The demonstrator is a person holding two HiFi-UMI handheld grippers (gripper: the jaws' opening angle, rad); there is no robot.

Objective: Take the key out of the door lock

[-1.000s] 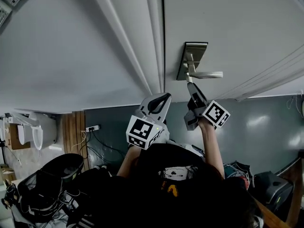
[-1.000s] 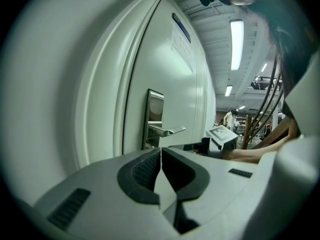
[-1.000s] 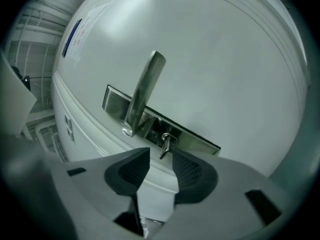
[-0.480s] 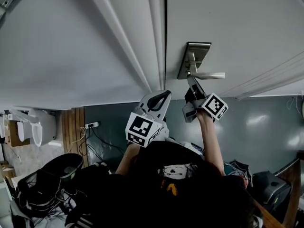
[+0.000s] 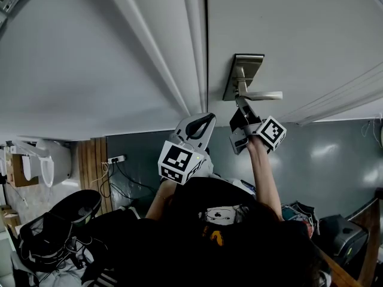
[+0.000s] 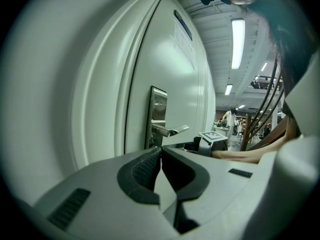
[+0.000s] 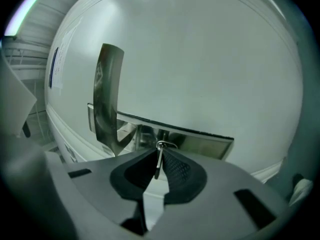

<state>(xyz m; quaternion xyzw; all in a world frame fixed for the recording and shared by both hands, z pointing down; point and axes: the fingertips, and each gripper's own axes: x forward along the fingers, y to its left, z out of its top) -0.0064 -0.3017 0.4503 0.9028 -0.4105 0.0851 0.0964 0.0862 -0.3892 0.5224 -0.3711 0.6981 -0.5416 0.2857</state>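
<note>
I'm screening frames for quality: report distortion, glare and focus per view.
Head view: even light, sharp. Left gripper view: heavy fisheye bows the door, black corners, ceiling light glares, left hand-held gripper looks soft. Right gripper view: fisheye again, dimmer; lock plate carries reflections; key edge reads sharp.

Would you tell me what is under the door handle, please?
A key with a ring, pinched between the right tongs, whose jaws have just been closing on it. The keyhole itself is hidden behind them.

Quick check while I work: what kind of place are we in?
Probably a workshop or lab hall: a white door with a lever handle, long ceiling strip lights, and loose cables by a power strip.
</note>
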